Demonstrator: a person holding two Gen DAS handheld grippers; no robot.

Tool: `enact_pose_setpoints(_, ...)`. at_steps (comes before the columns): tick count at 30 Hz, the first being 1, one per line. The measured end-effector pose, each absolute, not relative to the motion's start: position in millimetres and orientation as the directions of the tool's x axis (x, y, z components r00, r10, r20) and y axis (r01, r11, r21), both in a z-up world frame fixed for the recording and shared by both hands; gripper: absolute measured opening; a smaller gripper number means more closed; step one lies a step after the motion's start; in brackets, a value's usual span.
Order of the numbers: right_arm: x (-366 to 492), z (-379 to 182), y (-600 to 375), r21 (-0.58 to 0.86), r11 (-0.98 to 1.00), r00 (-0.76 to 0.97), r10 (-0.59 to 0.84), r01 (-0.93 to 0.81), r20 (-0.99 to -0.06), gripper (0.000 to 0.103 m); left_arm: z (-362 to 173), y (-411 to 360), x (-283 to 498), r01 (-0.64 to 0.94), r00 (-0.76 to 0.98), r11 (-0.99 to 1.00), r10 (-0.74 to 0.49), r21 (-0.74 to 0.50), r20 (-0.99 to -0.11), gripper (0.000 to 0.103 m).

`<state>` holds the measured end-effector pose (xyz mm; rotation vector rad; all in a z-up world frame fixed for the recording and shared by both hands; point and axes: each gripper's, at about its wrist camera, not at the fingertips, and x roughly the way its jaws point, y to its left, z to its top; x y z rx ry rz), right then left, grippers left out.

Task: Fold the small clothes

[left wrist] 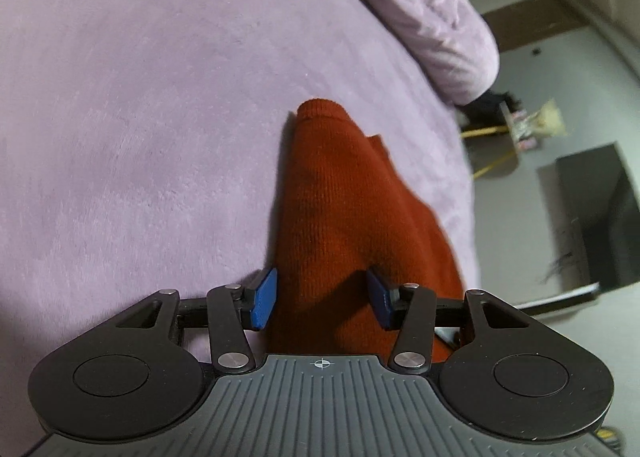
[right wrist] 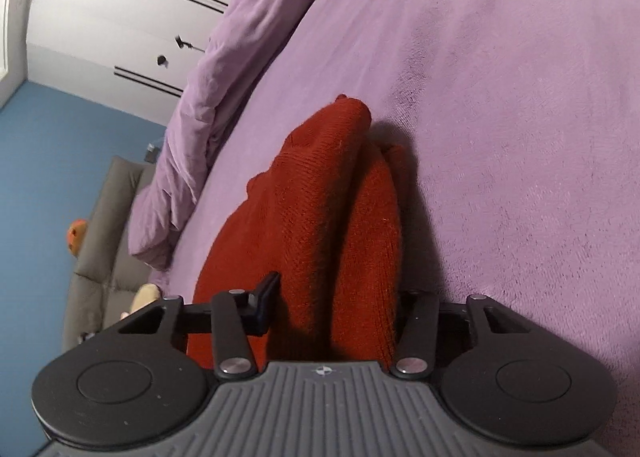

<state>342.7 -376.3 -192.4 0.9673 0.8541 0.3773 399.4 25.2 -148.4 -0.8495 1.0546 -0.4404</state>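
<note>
A rust-red knitted garment (left wrist: 340, 193) lies bunched in folds on the lilac blanket (left wrist: 140, 117). My left gripper (left wrist: 322, 303) is open, its blue pads on either side of the garment's near end. In the right wrist view the same garment (right wrist: 320, 197) lies in thick ridges on the blanket (right wrist: 500, 117). My right gripper (right wrist: 332, 307) is open and straddles the garment's near end. Its left finger (right wrist: 266, 303) shows; the right one is hidden behind the cloth.
A rumpled lilac duvet (left wrist: 432, 17) lies along the bed's far side, and shows in the right wrist view (right wrist: 208, 77). Beyond the bed edge are a floor with a dark box (left wrist: 600, 213), a white wardrobe (right wrist: 100, 17), a blue wall and a grey cushion (right wrist: 104, 225).
</note>
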Motion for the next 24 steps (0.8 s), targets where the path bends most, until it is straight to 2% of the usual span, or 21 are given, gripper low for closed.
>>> enact_pose_setpoints(3, 342.5, -194.9, -379.8, 0.848, 0.524, 0.629, 0.633, 0.082, -0.452, 0.047, -152.1, 31.1, 399.7, -0.085, 0.455, 0.569, -0.708, -0.818, -0.54, 0.056)
enact_pose_setpoints(8, 343.4, -194.7, -382.2, 0.849, 0.523, 0.621, 0.64, 0.078, -0.452, 0.047, -152.4, 31.6, 403.6, -0.082, 0.46, 0.559, -0.713, -0.825, -0.529, 0.056)
enact_pose_setpoints(18, 343.7, -201.2, -392.4, 0.871, 0.487, 0.615, 0.669, 0.062, -0.418, 0.047, -157.6, 42.7, 400.7, -0.03, 0.481, 0.468, -0.768, -0.883, -0.423, 0.06)
enact_pose_setpoints(22, 345.4, -202.6, -394.0, 0.874, 0.482, 0.612, 0.674, 0.06, -0.413, 0.048, -154.7, 33.2, 405.5, 0.017, 0.461, 0.512, -0.766, -0.859, -0.448, 0.064)
enact_pose_setpoints(24, 346.1, -202.7, -394.7, 0.873, 0.484, 0.608, 0.677, 0.056, -0.414, 0.048, -148.3, 24.0, 409.8, 0.06, 0.448, 0.555, -0.758, -0.83, -0.474, 0.071)
